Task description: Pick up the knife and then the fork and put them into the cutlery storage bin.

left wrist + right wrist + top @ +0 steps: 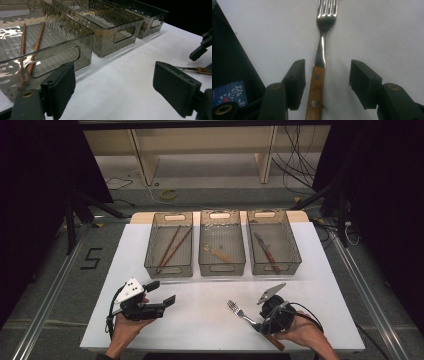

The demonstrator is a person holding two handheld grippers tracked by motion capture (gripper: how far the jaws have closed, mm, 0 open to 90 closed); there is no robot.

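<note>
The right claw (325, 82) stands half-wide astride the fork (322, 50), one pad just beside the wooden handle, the other clearly apart from it, so nothing is pinched yet. It straddles the riveted handle near where wood meets steel, likely because flat wood gives the pads a surer bite than the slim polished neck. The fork lies flat on the white surface (200, 320) near the person's edge, tines pointing away toward the bins.

Out to the left, the left claw (159, 296) hangs wide and empty (parked, by the look of it), leaving room.

Farther out, three smoky, dimpled plastic bins sit side by side, each seemingly for one kind: the left bin (169, 268) holds reddish chopsticks (171, 247), the middle bin (222, 267) a wooden-handled utensil, the right bin (275, 266) a knife (266, 251).
</note>
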